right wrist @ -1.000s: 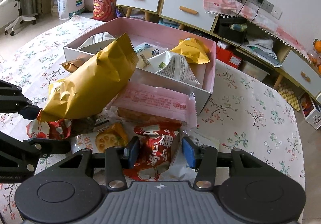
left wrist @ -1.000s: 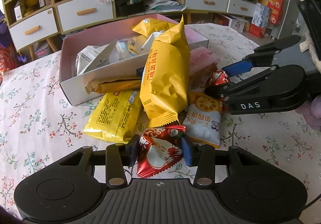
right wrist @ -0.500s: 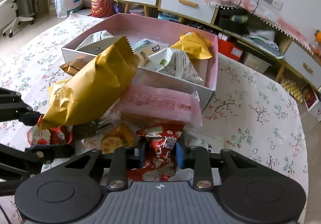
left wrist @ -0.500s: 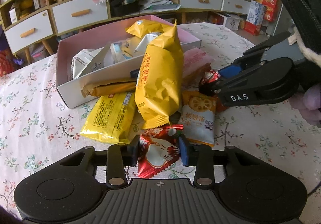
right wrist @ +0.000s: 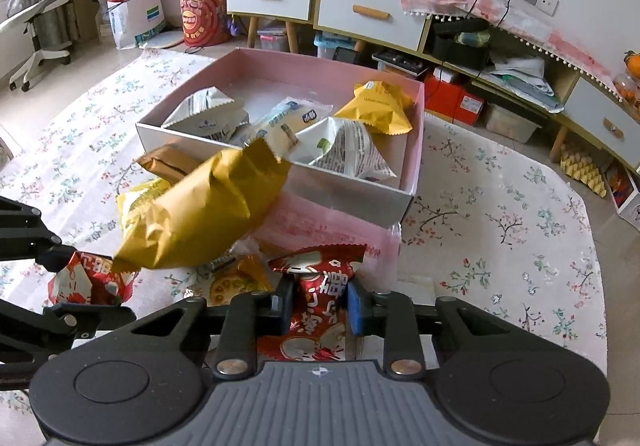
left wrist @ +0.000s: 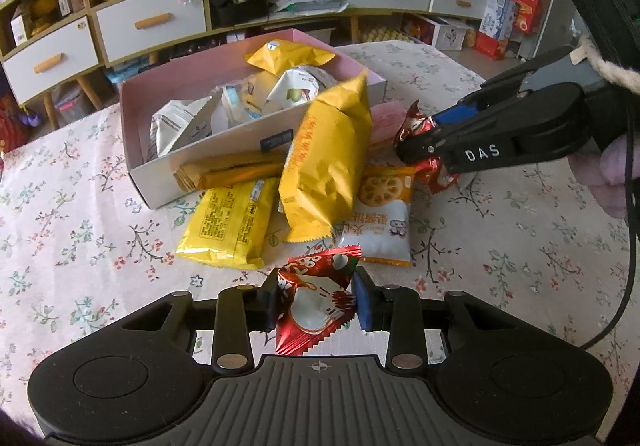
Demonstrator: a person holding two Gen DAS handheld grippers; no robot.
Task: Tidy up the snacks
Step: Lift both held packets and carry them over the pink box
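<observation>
My left gripper point(left wrist: 316, 300) is shut on a red snack packet point(left wrist: 314, 306) and holds it above the floral tablecloth. My right gripper point(right wrist: 320, 304) is shut on another red snack packet point(right wrist: 318, 286), lifted off the pile; it also shows in the left wrist view point(left wrist: 424, 142). A pink-lined box point(right wrist: 416, 126) holds several white and yellow packets. A large yellow bag point(left wrist: 328, 162) leans against the box's front wall. A flat yellow packet point(left wrist: 228, 222), an orange-and-white packet point(left wrist: 380, 218) and a pink packet point(right wrist: 332, 222) lie by it.
The table carries a floral cloth point(left wrist: 80, 214). A brown packet point(left wrist: 228, 174) lies against the box front. Cabinets with drawers point(right wrist: 368, 12) and a fan stand behind the table. The table's right edge point(right wrist: 588, 206) drops to the floor.
Both grippers have lifted their red packets off the table. The right gripper closed on its packet and rose with it. Both views sit higher above the pile.
</observation>
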